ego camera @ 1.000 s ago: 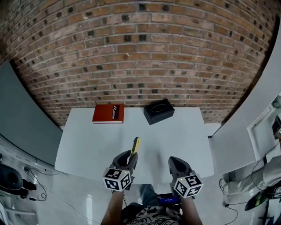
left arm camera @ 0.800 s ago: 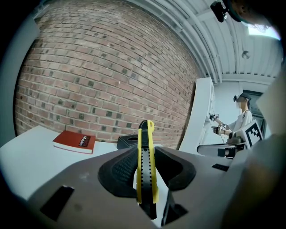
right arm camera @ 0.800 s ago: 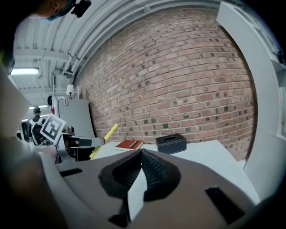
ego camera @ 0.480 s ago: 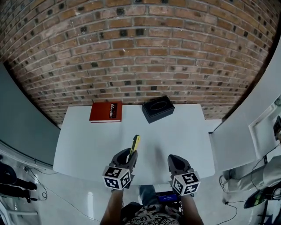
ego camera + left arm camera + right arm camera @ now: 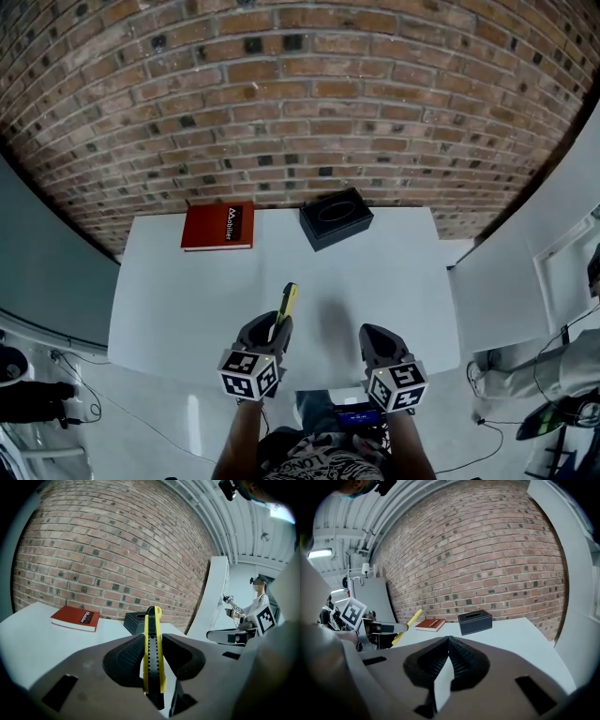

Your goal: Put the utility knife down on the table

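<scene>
My left gripper [image 5: 276,330] [image 5: 152,654] is shut on a yellow and black utility knife [image 5: 286,307] [image 5: 152,648]. The knife stands up between the black pads and points forward over the white table [image 5: 187,300]. In the right gripper view the knife [image 5: 407,625] juts up at a slant from the left gripper at the left edge. My right gripper [image 5: 371,339] [image 5: 448,644] hangs over the table's near edge beside the left one, shut with its pads pressed together and nothing between them.
A red book [image 5: 218,226] [image 5: 75,618] lies at the table's far left. A black tissue box [image 5: 336,217] [image 5: 475,621] stands at the far middle, near the brick wall. Grey panels flank the table. Another person [image 5: 255,606] sits off to the right.
The head view has tilted slightly, so the table sits a little higher in the frame. Both grippers hold about the same place, and the knife stays in the left one.
</scene>
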`<act>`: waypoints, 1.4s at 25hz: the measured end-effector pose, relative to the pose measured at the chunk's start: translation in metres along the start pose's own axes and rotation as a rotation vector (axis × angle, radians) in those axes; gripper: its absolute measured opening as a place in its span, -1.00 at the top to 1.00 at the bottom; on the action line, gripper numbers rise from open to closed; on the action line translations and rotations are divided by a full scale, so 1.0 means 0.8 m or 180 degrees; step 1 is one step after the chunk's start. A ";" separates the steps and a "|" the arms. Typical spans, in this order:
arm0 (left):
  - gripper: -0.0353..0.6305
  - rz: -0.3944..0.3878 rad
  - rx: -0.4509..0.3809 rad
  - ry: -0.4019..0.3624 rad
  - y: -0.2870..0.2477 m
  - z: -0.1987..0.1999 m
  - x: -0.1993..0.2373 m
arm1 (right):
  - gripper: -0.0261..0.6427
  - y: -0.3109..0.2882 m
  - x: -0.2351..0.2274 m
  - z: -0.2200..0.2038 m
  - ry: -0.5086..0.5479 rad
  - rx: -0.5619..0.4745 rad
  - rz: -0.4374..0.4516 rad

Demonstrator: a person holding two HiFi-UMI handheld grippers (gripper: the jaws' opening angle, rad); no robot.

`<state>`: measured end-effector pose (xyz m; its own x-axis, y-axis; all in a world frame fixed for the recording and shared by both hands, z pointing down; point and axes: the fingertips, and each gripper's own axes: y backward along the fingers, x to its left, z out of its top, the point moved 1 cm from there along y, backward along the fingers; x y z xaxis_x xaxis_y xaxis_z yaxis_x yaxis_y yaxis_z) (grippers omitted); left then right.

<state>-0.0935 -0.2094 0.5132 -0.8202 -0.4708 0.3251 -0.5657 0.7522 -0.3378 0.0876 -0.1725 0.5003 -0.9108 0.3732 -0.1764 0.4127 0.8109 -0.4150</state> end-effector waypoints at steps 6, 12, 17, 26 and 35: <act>0.52 0.0031 0.0176 0.0012 -0.016 -0.021 0.007 | 0.92 -0.016 -0.009 -0.022 0.0076 0.0225 -0.0012; 0.52 0.0033 0.0339 0.0000 -0.038 -0.044 0.012 | 0.92 -0.034 -0.020 -0.042 0.0056 0.0374 0.0008; 0.53 0.0030 0.0529 -0.0001 -0.052 -0.072 0.017 | 0.92 -0.045 -0.026 -0.060 0.0006 0.0504 0.0024; 0.53 0.0034 0.0980 -0.0131 -0.073 -0.131 0.025 | 0.92 -0.073 -0.033 -0.079 -0.0039 0.0687 0.0071; 0.52 0.0017 0.1339 -0.0591 -0.104 -0.161 0.033 | 0.92 -0.097 -0.049 -0.097 -0.0081 0.0882 0.0073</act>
<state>-0.0569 -0.2249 0.6640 -0.8029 -0.5709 0.1715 -0.5155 0.5205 -0.6807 0.0923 -0.2151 0.6087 -0.9027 0.3759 -0.2096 0.4175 0.6468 -0.6382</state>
